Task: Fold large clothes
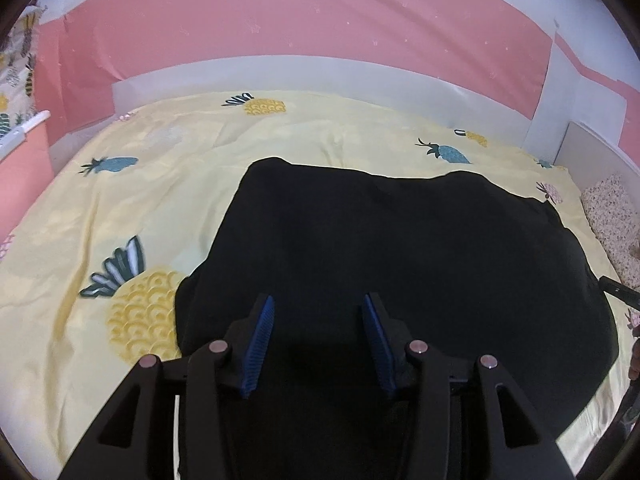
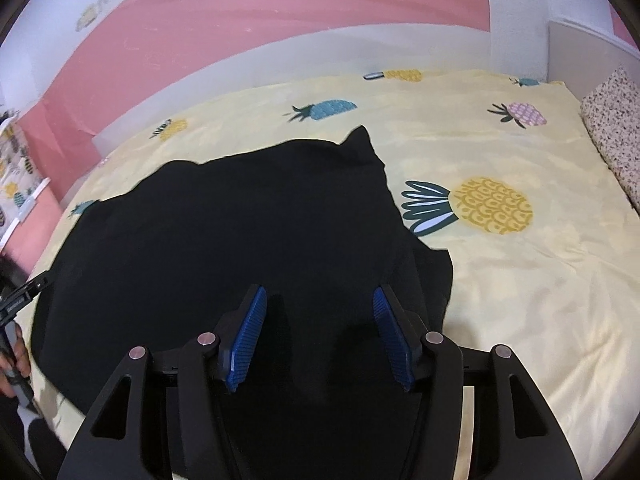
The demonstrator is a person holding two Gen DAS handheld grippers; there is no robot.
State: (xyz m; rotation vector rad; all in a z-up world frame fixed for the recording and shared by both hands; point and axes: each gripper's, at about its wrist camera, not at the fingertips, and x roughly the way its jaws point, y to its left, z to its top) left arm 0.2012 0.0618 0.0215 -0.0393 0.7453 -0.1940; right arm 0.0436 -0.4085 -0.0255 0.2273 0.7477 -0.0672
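A large black garment (image 1: 400, 248) lies spread flat on a yellow pineapple-print bed sheet (image 1: 160, 200). It also shows in the right wrist view (image 2: 240, 220) on the same sheet (image 2: 520, 280). My left gripper (image 1: 318, 304) is open over the garment's near left part, with nothing between its blue pads (image 1: 260, 340). My right gripper (image 2: 320, 296) is open over the garment's near right part, close to its right edge, also empty. The left gripper's tip (image 2: 28, 288) shows at the left edge of the right wrist view.
A pink and white wall (image 1: 280, 20) runs behind the bed. A speckled cushion (image 2: 616, 128) lies along the bed's right edge. A white headboard panel (image 1: 592, 148) stands at the far right. Printed fabric (image 1: 16, 64) hangs at the far left.
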